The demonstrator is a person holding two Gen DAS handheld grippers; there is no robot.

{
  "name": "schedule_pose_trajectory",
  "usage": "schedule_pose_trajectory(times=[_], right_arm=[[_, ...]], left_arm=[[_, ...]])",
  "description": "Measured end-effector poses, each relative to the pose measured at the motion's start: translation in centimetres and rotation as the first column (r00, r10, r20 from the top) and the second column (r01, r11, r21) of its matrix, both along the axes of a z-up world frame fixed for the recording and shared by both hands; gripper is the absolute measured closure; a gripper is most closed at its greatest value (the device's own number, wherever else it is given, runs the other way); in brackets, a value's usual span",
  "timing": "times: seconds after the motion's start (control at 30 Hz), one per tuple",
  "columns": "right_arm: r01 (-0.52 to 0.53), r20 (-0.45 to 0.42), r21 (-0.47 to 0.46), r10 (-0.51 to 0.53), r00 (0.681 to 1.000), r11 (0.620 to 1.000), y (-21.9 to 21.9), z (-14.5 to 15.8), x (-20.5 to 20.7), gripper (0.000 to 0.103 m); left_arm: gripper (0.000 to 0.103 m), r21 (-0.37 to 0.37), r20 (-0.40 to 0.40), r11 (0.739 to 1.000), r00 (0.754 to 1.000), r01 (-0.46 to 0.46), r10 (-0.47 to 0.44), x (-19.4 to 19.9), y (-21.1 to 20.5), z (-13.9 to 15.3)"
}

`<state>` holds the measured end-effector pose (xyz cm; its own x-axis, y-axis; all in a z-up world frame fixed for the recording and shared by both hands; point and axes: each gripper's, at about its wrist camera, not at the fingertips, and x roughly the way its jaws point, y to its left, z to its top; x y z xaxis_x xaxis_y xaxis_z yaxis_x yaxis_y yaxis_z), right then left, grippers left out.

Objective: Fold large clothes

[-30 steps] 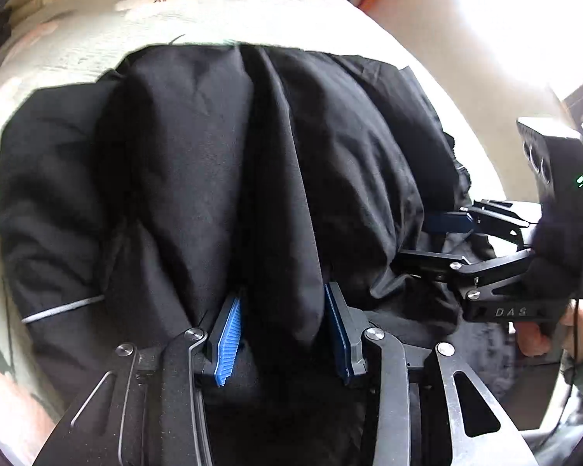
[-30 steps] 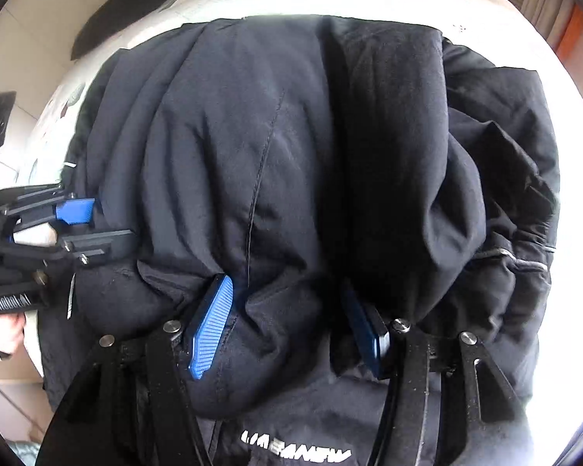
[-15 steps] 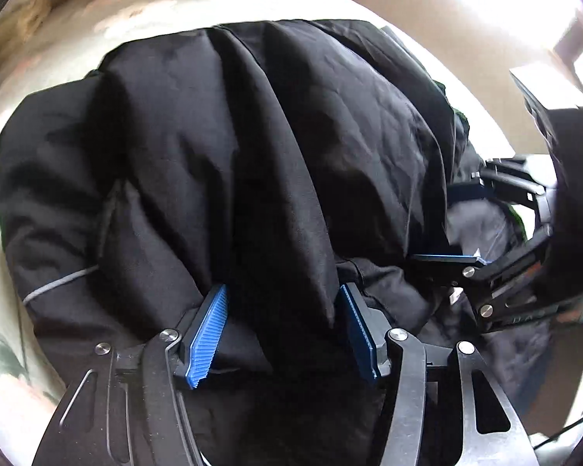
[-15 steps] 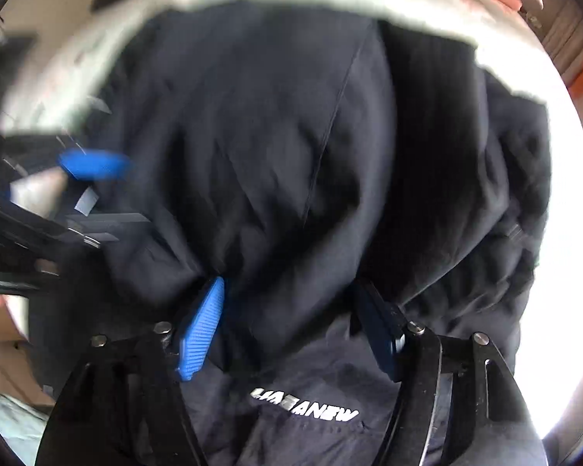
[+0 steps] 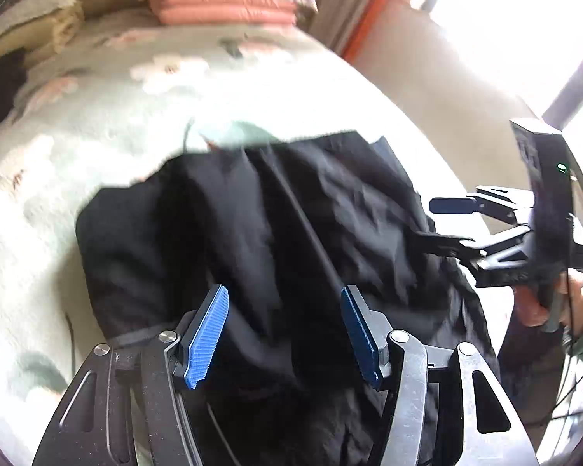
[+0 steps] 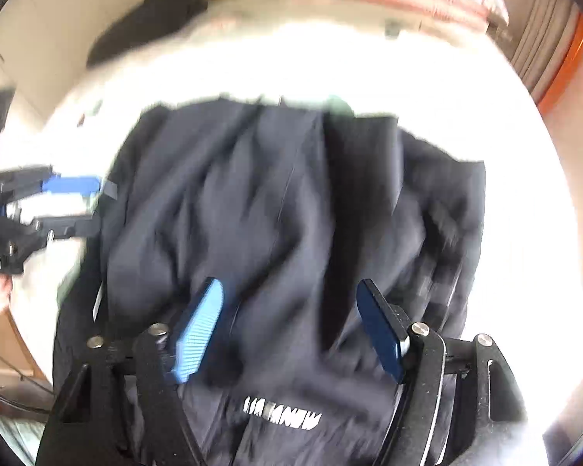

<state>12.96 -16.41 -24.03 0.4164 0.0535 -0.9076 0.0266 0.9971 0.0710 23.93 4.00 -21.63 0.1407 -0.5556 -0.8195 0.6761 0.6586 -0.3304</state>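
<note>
Two grippers, left gripper (image 5: 285,328) and right gripper (image 6: 291,326), jaws just opened wide and gripping nothing, hover over the black padded jacket (image 5: 252,233) near the floral-quilted bed's (image 5: 97,116) near edge, pink folded blankets (image 5: 229,4) at its far end.

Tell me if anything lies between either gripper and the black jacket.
Nothing visible does. The jacket lies bunched on the floral bedspread, directly under the left gripper and right gripper. Both have just been opening, and their jaws stand apart over the fabric with no other thing between.
</note>
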Motion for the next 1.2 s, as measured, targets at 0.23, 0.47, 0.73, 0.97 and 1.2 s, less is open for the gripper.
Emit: schedule_pose_trajectory(times=[0.23, 0.47, 0.73, 0.97, 1.2], right_arm=[[-0.011, -0.11, -0.093, 0.001, 0.994, 0.996, -1.6, -8.2, 4.9, 0.026], [0.013, -0.07, -0.125, -0.022, 0.997, 0.992, -0.3, -7.2, 3.7, 0.028], [0.077, 0.006, -0.044, -0.077, 0.997, 0.996, -1.8, -2.3, -7.2, 0.027], [0.123, -0.15, -0.04, -0.128, 0.98, 0.992, -3.8, -4.9, -19.6, 0.027], [0.225, -0.287, -0.009, -0.218, 0.933, 0.974, -6.2, -7.5, -29.9, 0.027]], left_arm=[[0.038, 0.13, -0.021, 0.991, 1.0, -0.013, 0.016, -2.4, -3.1, -8.5], [0.038, 0.142, 0.032, 0.989, 0.999, -0.031, 0.027, -5.1, -2.3, -7.1], [0.038, 0.173, -0.03, 0.961, 0.974, -0.216, 0.224, -12.7, 7.8, -4.1], [0.038, 0.277, -0.187, 0.87, 0.865, -0.408, 0.465, -20.1, 16.8, -7.2], [0.038, 0.364, -0.249, 0.836, 0.823, -0.41, 0.511, -26.2, 20.1, -10.1]])
